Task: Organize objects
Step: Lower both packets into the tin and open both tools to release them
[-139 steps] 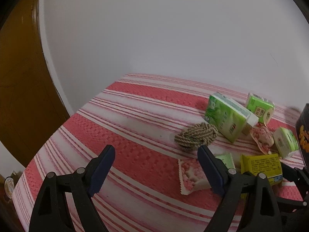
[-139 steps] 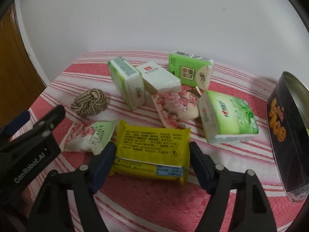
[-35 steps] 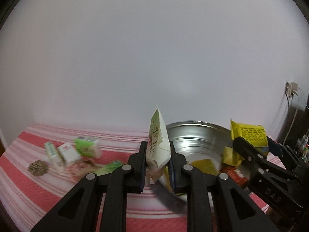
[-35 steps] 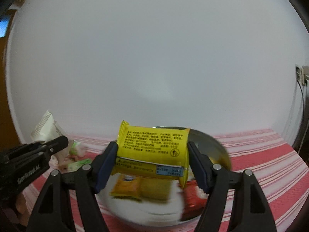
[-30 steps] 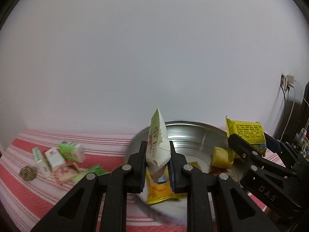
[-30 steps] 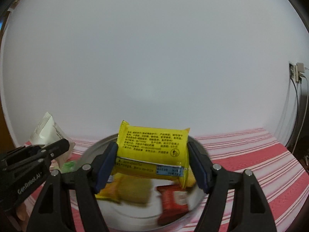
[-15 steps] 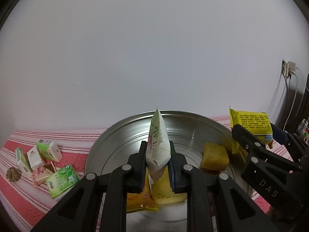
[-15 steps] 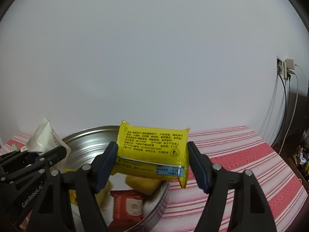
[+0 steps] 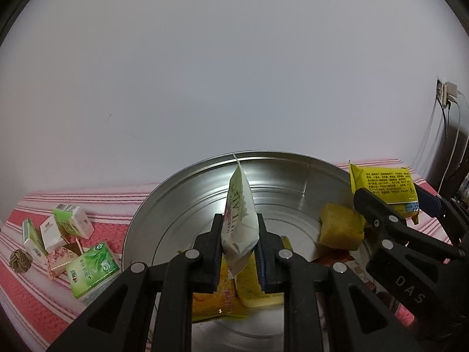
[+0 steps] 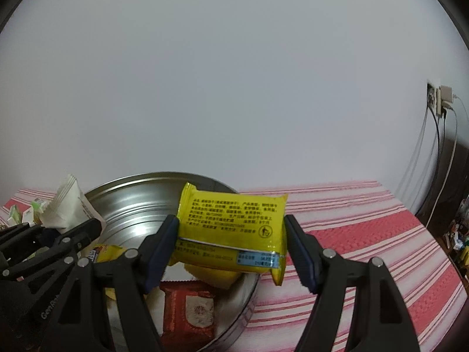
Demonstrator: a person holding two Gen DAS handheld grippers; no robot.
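Plain white wall (image 9: 234, 73), wall socket (image 10: 435, 98) with plugged cables (image 10: 439, 152)

red packet (image 10: 187, 312) partly behind tongs, tin (image 10: 137, 202) cropped

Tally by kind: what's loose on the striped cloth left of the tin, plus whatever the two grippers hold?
green tissue packs: 3
white tissue pack: 1
pink snack packet: 1
rope knot: 1
white snack packet, held: 1
yellow snack packet, held: 1
Total: 8
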